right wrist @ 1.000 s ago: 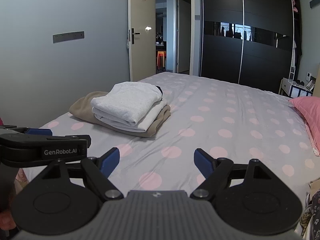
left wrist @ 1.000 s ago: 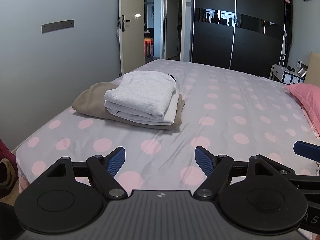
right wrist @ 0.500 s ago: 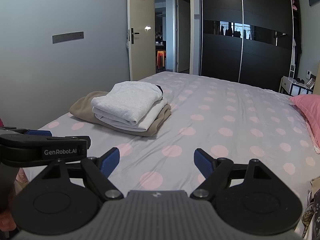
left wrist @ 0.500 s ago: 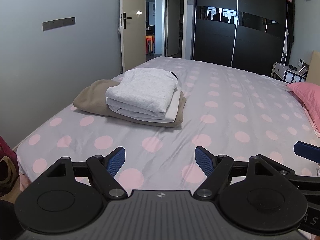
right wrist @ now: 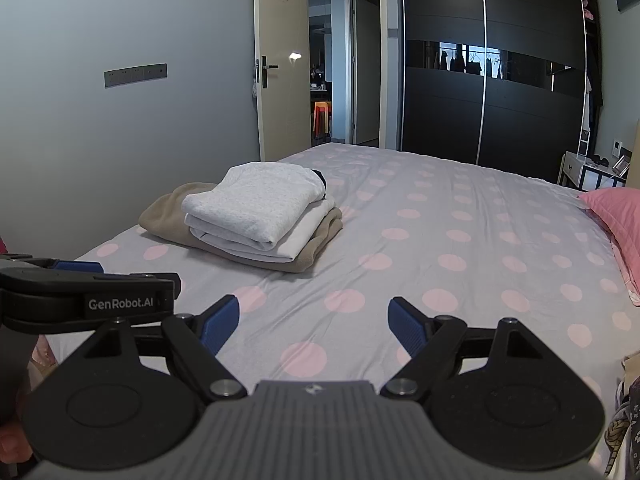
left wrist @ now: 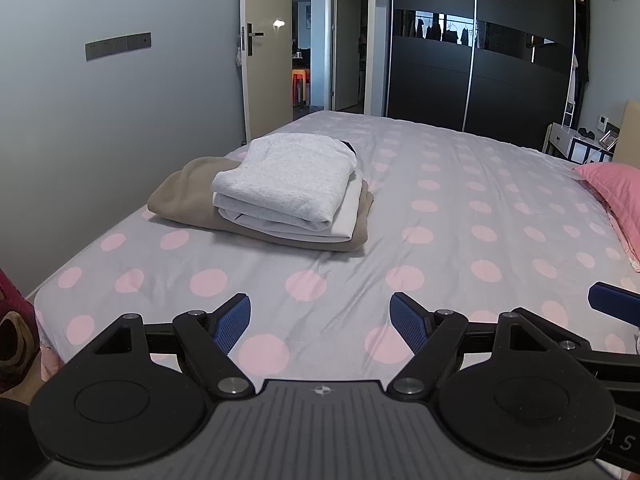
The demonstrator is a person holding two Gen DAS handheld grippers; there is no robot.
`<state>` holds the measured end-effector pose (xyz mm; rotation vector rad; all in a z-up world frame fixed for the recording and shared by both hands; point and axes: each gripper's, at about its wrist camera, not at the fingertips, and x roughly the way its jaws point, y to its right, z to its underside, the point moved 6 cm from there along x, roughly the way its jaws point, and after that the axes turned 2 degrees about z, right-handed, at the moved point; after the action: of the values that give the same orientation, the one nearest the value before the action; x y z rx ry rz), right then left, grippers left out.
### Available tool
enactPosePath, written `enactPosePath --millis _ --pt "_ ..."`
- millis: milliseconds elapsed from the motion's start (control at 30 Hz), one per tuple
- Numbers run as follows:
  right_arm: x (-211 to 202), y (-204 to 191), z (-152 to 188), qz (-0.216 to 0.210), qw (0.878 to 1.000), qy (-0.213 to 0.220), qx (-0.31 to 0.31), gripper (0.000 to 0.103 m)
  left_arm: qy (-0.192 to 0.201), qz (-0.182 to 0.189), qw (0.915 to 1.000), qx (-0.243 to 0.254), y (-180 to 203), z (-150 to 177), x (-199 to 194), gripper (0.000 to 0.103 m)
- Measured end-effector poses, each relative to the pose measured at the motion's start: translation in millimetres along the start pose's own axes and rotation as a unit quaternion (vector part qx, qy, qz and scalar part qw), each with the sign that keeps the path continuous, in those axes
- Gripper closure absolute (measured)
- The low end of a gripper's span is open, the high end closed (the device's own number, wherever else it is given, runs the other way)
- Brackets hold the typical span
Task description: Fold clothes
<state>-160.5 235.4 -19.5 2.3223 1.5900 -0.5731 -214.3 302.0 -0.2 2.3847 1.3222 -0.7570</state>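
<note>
Stretching away under me is the bed (left wrist: 460, 216), grey with pink dots, a pink pillow (left wrist: 616, 196) at its right edge. Near its left side sits the folded stack (left wrist: 280, 196): tan garment underneath, white in the middle, pale grey on top, neat rounded folds facing me, long axis running from near-left to far-right. My left gripper (left wrist: 320, 322) and right gripper (right wrist: 314, 326) both hover spread wide, empty.

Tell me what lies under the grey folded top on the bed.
Under the grey top lies a white folded piece, and beneath that a tan garment resting on the bed. A dark bit shows at the far edge; whatever else the stack covers cannot be seen.
</note>
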Motion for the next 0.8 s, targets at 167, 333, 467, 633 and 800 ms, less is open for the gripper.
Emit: enactPosePath --millis 167,333,467,633,800 --pt "0.1 -0.2 0.5 0.000 1.000 0.000 0.000 0.020 -0.001 0.000 1.0000 0.001 -0.3 0.1 0.3 0.027" --pt "-0.5 0.2 0.9 0.000 1.000 0.000 -0.003 0.020 -0.004 -0.001 1.0000 0.000 -0.9 1.1 0.6 0.027" --pt "-0.8 1.0 1.5 -0.001 1.000 0.000 -0.001 0.020 -0.005 -0.001 1.0000 0.000 -1.2 1.7 0.4 0.027" --pt "-1.4 1.8 2.4 -0.003 1.000 -0.002 -0.001 0.020 -0.007 -0.002 1.0000 0.001 -1.2 2.4 1.0 0.027" --pt "-3.2 0.9 2.8 -0.002 1.000 -0.001 -0.003 0.020 -0.006 -0.002 1.0000 0.002 -1.6 2.5 0.9 0.027"
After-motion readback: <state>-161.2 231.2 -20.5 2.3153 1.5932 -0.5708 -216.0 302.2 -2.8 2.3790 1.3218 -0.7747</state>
